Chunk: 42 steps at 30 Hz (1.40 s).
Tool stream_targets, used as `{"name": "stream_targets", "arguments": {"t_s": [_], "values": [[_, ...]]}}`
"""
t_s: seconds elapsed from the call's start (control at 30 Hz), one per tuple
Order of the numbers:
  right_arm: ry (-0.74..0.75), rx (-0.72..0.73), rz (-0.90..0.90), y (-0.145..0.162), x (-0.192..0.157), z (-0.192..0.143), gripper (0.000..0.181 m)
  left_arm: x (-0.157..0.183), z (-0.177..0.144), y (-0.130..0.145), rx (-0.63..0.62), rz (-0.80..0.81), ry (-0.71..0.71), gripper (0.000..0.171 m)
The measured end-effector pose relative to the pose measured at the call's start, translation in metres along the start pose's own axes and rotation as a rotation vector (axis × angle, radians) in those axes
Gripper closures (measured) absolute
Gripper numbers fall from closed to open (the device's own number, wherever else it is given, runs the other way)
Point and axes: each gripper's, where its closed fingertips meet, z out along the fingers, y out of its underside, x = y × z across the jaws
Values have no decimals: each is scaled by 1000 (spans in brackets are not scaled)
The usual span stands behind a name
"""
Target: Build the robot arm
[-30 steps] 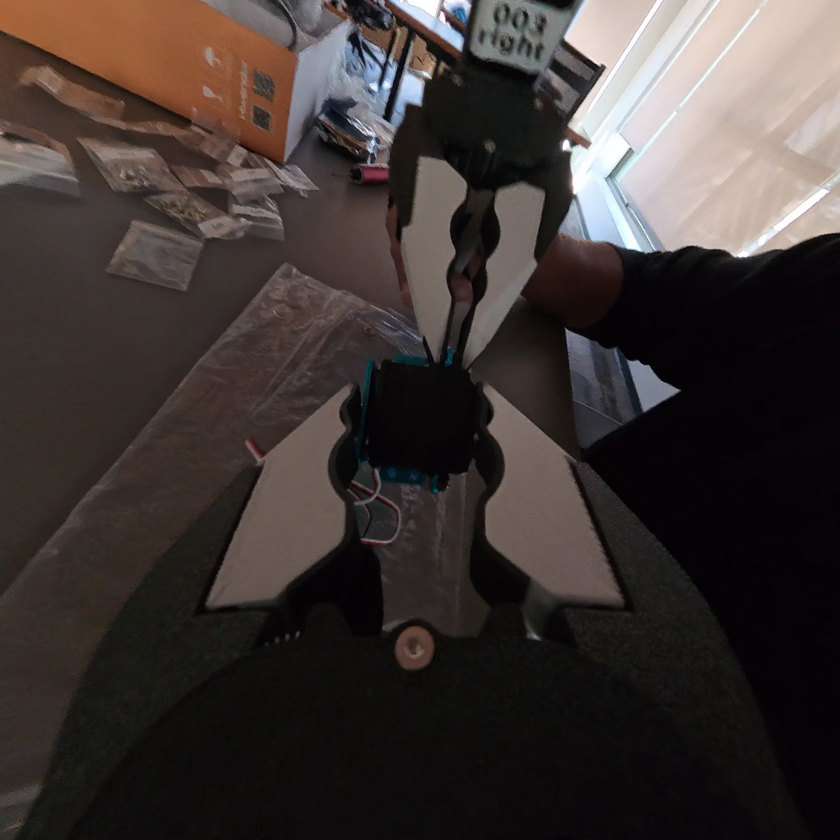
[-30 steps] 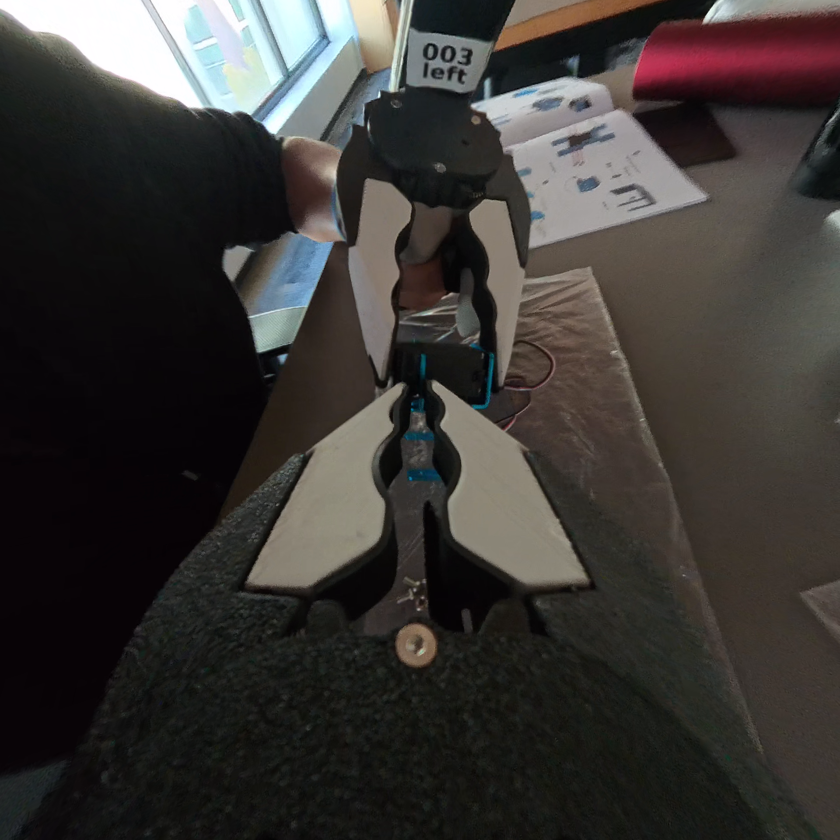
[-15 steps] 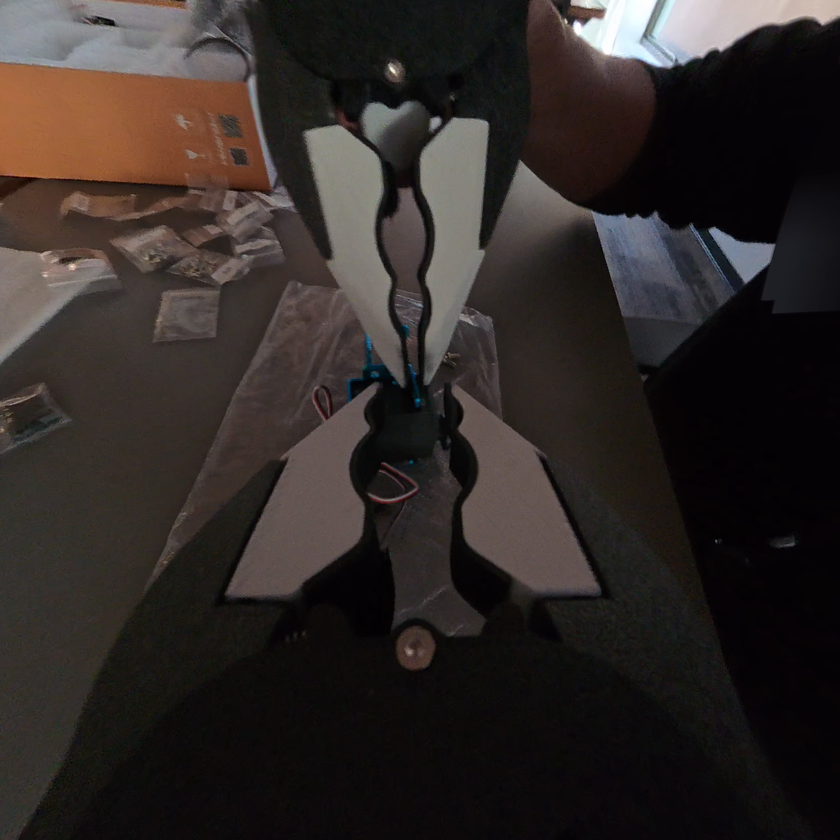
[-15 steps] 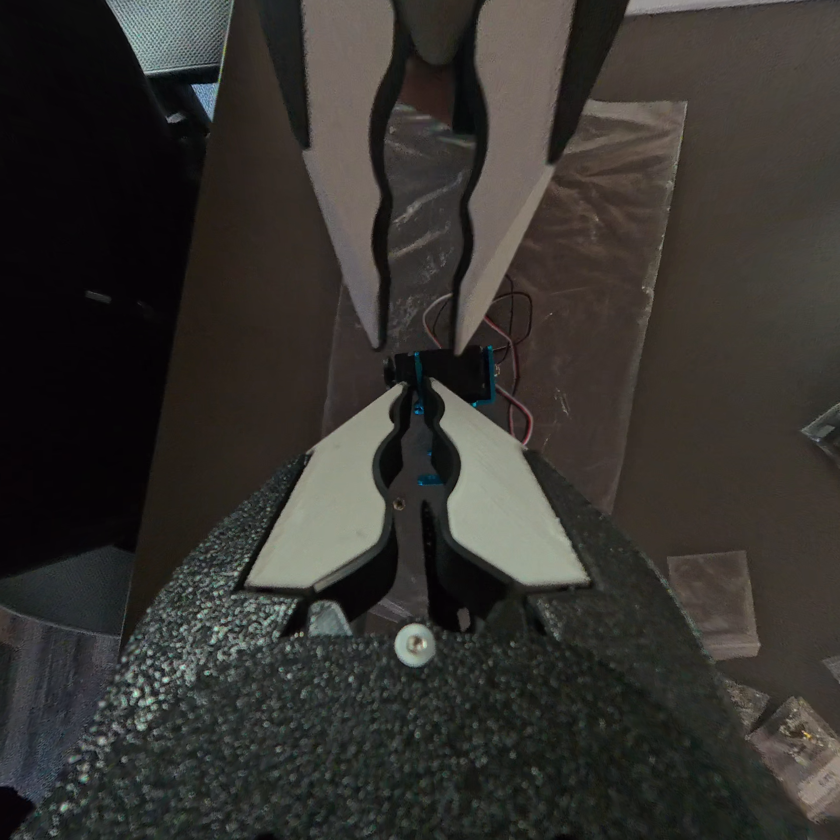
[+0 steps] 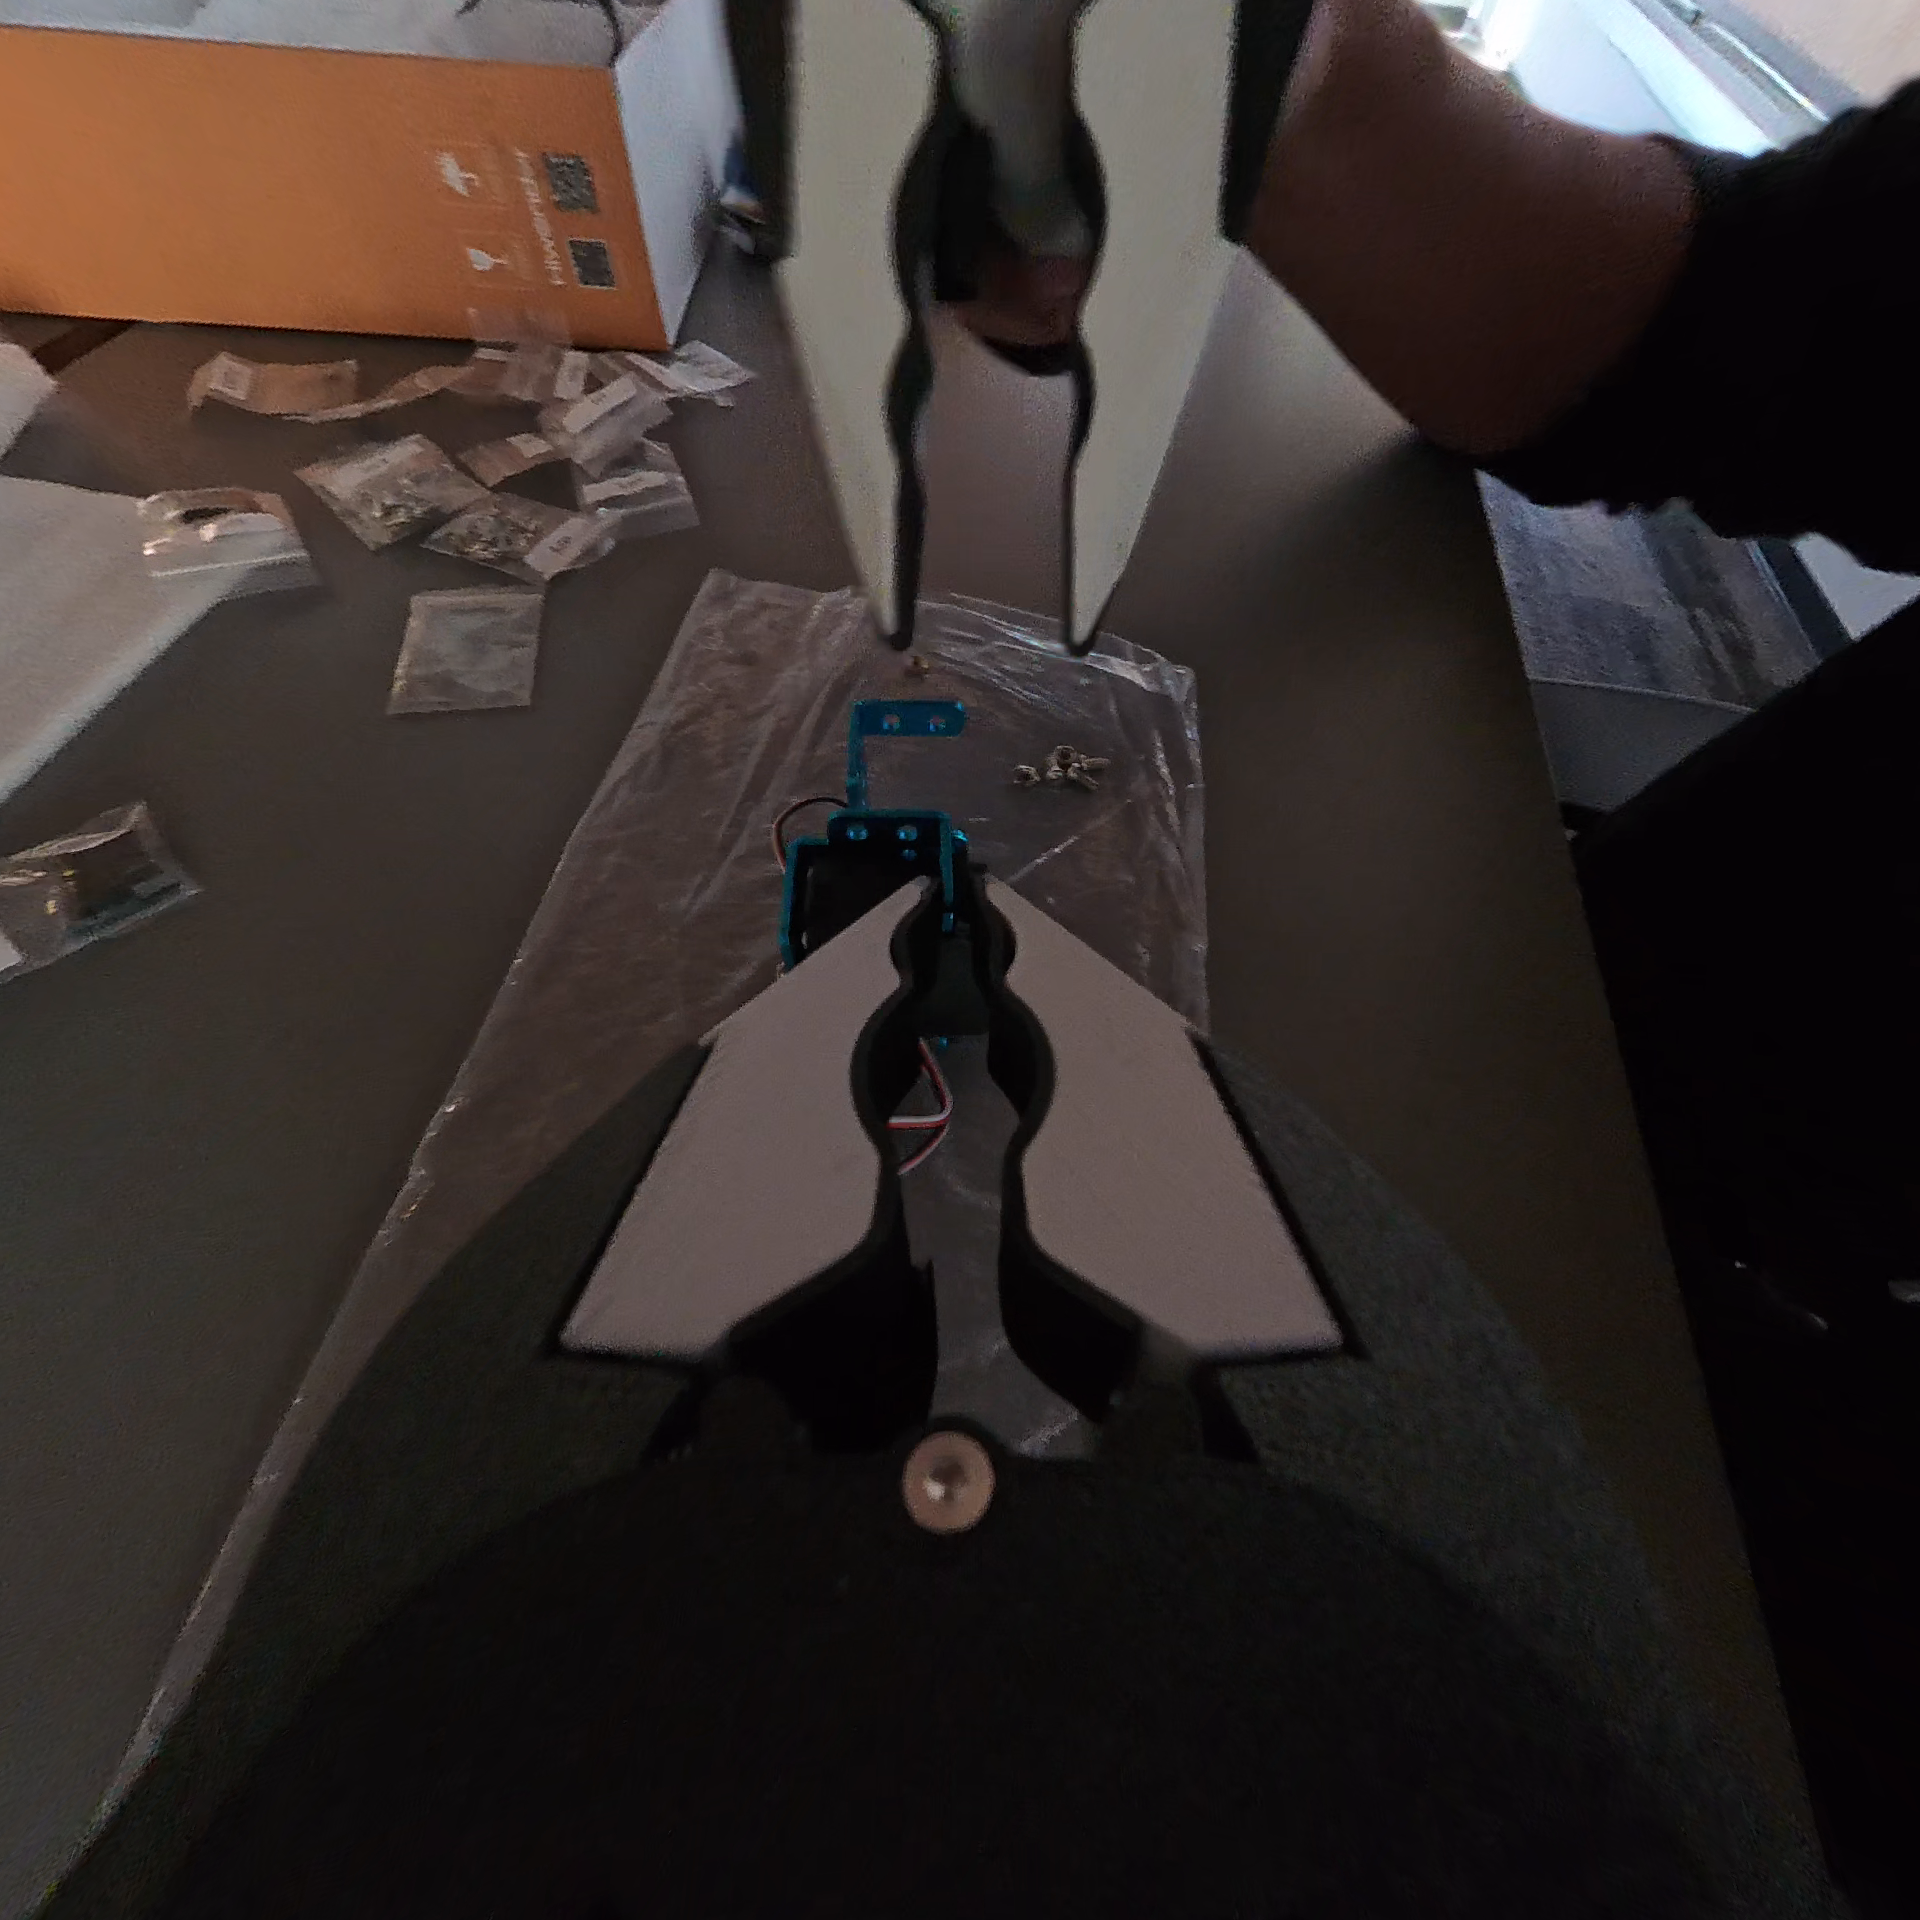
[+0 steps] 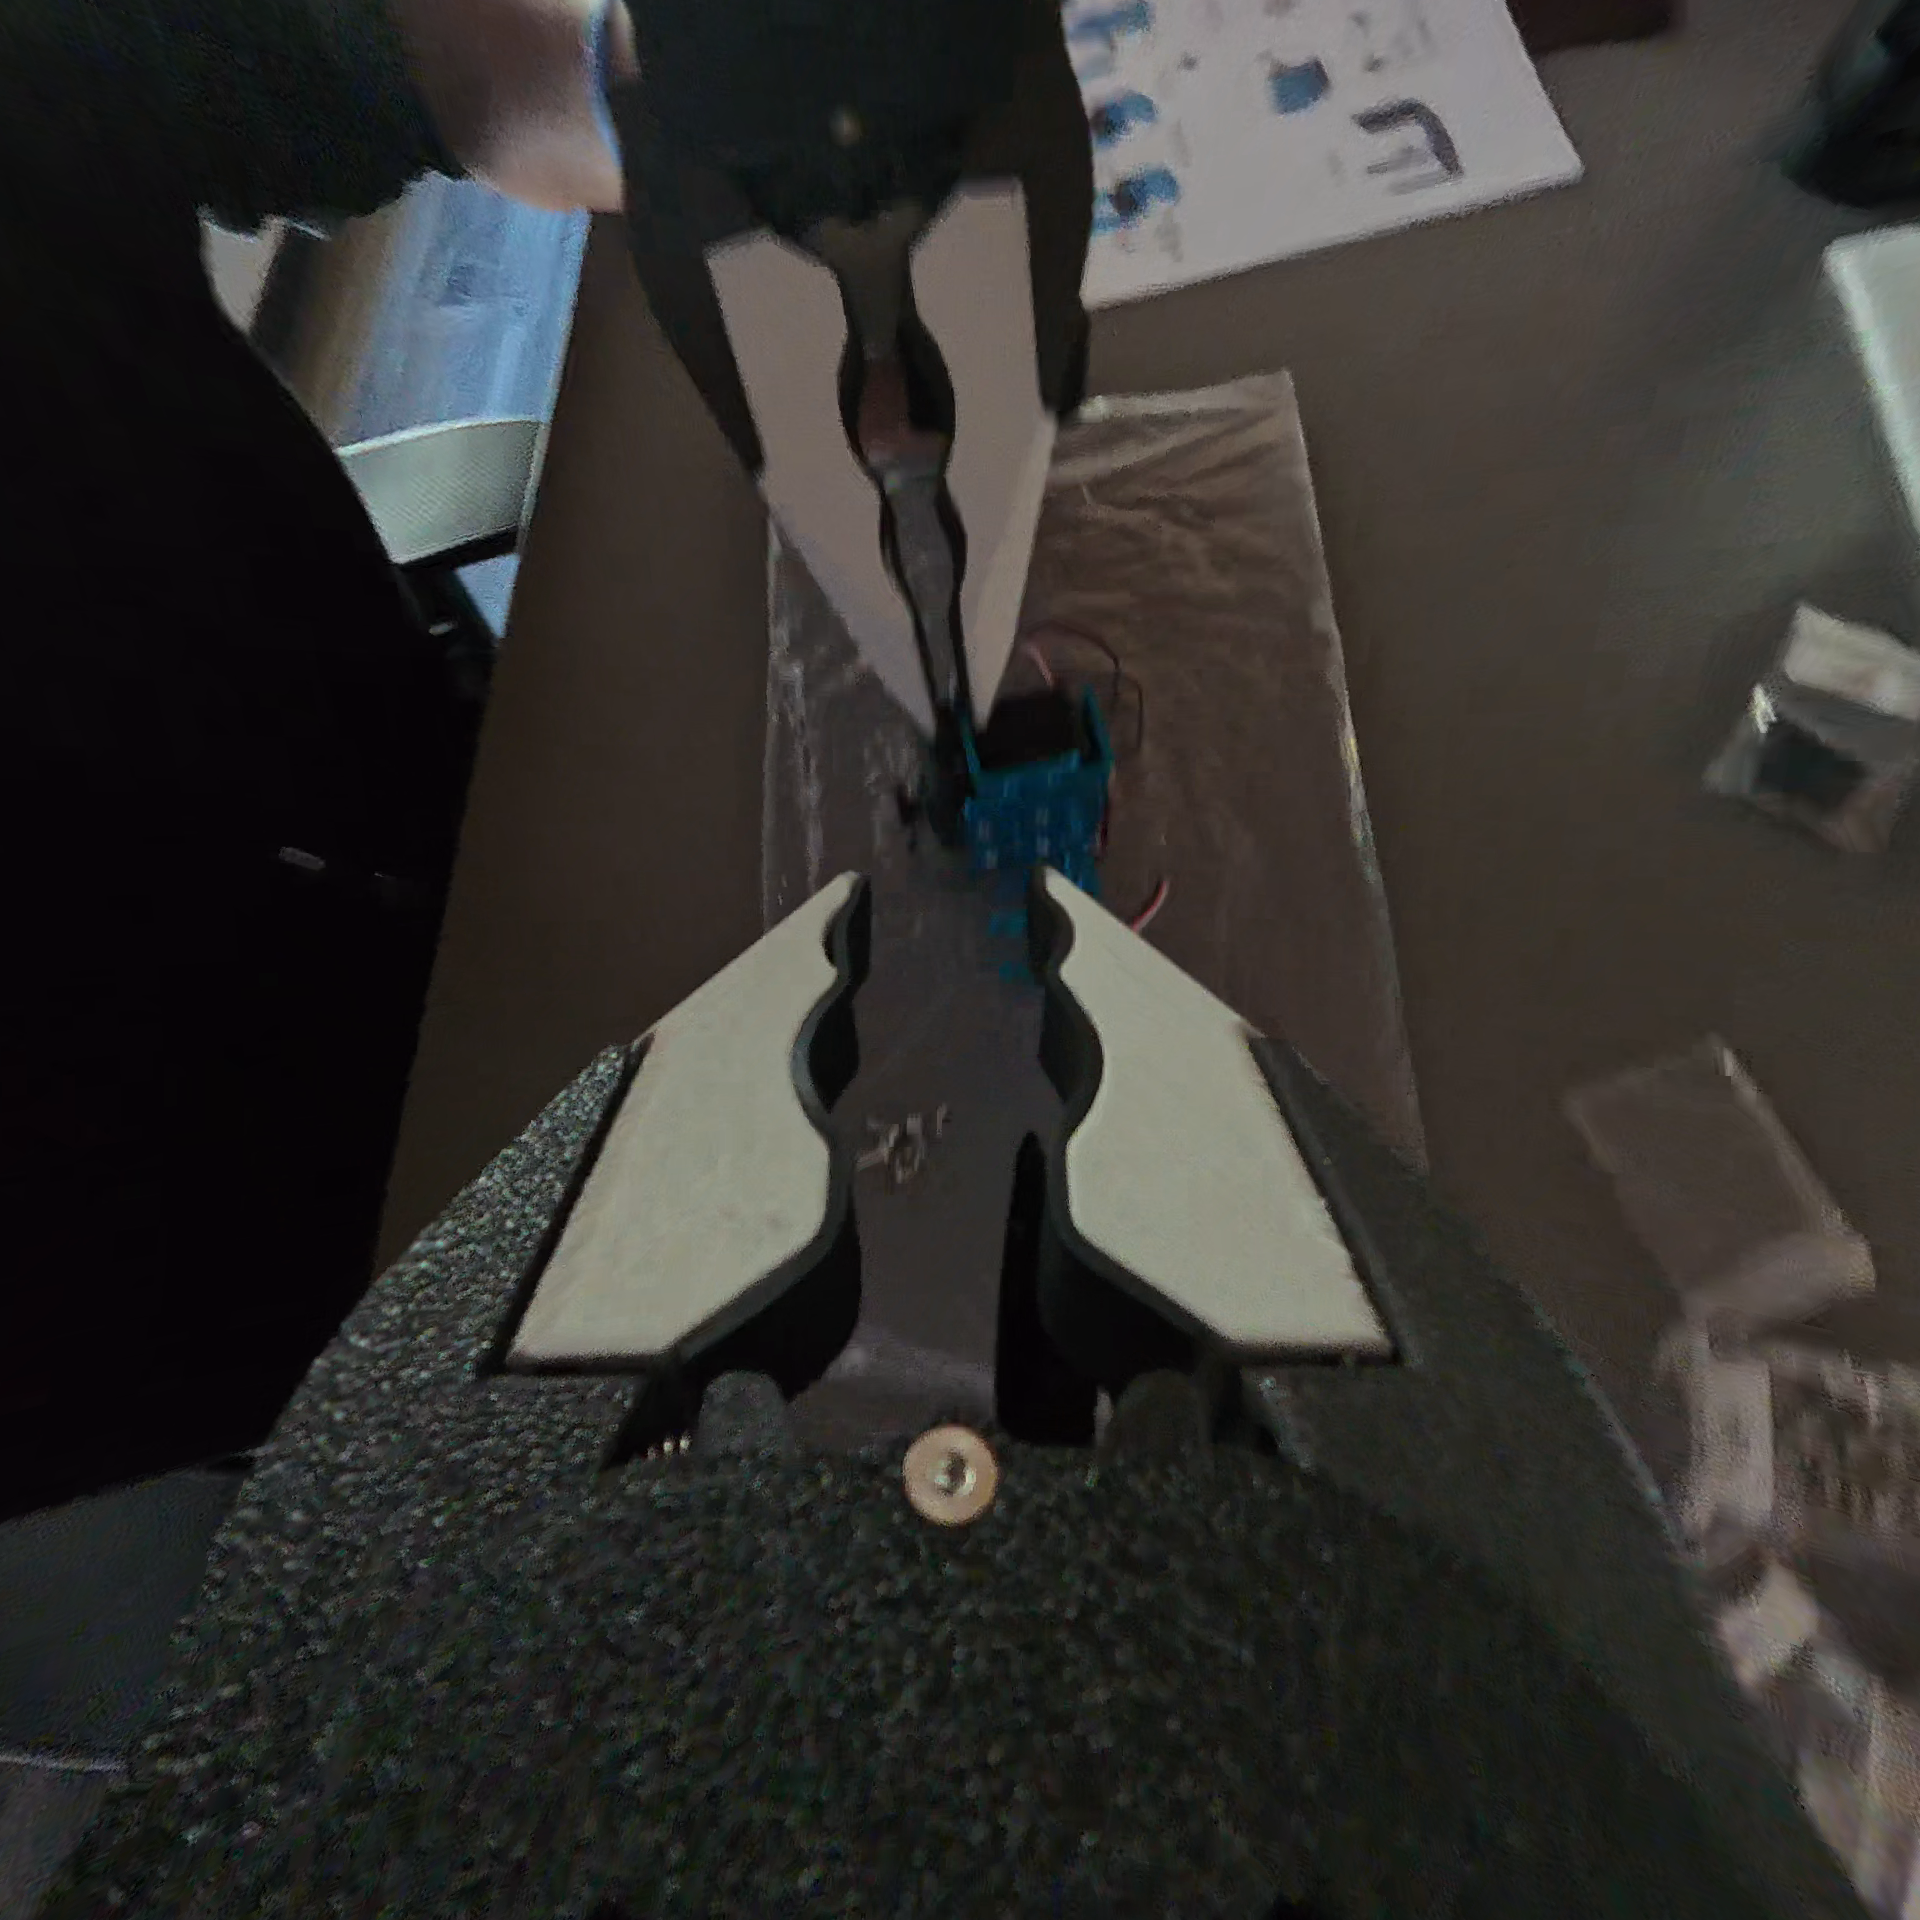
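Now left tongs (image 5: 961, 883) clamp the blue-framed servo (image 5: 873, 883); right tongs (image 6: 951, 883) apart beside an orange printed box (image 5: 312, 177).

Nothing I can properly read from here. I see white pictogram marks and two dark square code patches on the orange cardboard box (image 5: 312, 197) at the tabletop's far left edge, small white labels on the clear plastic parts bags (image 5: 488, 499) beside it, and blurred blue diagrams on the white instruction sheet (image 6: 1320, 135).
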Motion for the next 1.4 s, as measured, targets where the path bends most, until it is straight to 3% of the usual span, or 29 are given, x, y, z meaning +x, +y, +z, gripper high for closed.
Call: {"name": "stream_targets", "arguments": {"t_s": [0.2,0.3,0.43,0.63,0.97,1.17,1.4], "values": [[154,-159,10,75,-14,0,163,-13,-2,-6,24,-195,-35,168],[105,-185,28,83,-15,3,168,-18,-4,-6,51,-372,26,168],[53,-221,44,84,-19,8,169,-30,-8,-5,83,-459,24,168],[140,-306,-8,90,-25,11,172,-27,-6,-4,73,-419,8,168],[111,-358,10,98,-33,12,170,-27,-7,-3,64,-398,5,168],[119,-280,23,83,-34,13,173,-26,-7,-3,62,-388,3,167],[153,-367,15,98,-28,12,174,-26,-7,-3,60,-388,4,168]]}}
